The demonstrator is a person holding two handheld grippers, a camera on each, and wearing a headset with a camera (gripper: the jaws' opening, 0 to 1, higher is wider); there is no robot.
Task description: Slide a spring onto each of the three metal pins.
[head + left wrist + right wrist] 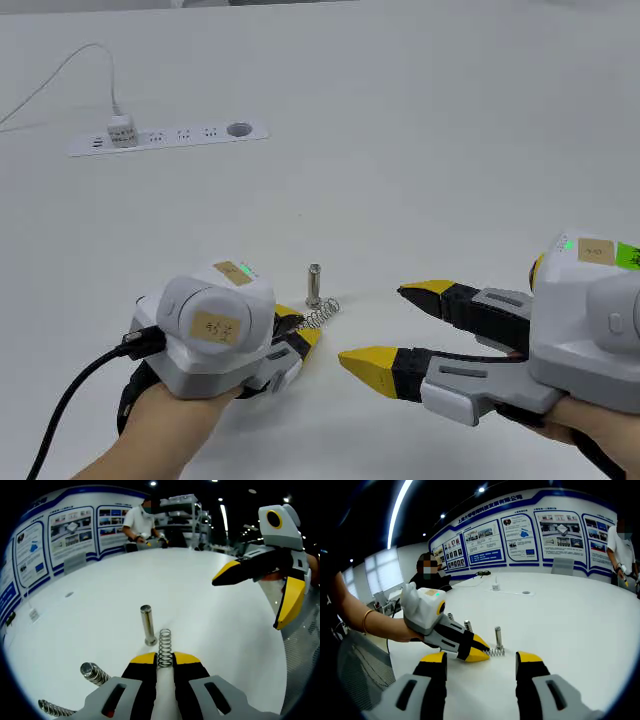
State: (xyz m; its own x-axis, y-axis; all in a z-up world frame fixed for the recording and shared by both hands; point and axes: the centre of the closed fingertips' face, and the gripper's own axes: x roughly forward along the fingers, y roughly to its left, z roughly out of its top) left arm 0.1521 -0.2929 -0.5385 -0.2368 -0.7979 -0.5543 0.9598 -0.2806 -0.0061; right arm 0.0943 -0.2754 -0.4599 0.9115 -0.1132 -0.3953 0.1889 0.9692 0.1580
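Observation:
My left gripper [165,659] is shut on one end of a small steel spring [164,646], which sticks out forward toward a bare upright metal pin [146,625]. In the head view the spring [320,314] lies just beside the pin [314,286], near its base. Two more pins with springs on them [94,673] [52,709] show at the lower left of the left gripper view. My right gripper [393,323] stands open to the right of the pin, nothing between its yellow tips. The right gripper view shows the left gripper [479,654], the spring [496,652] and the pin [497,638].
A white power strip [168,137] with a plugged-in cable lies at the far left of the white table [420,170]. People sit or stand at the table's far edges [140,522] [427,572]. Posters cover the wall behind.

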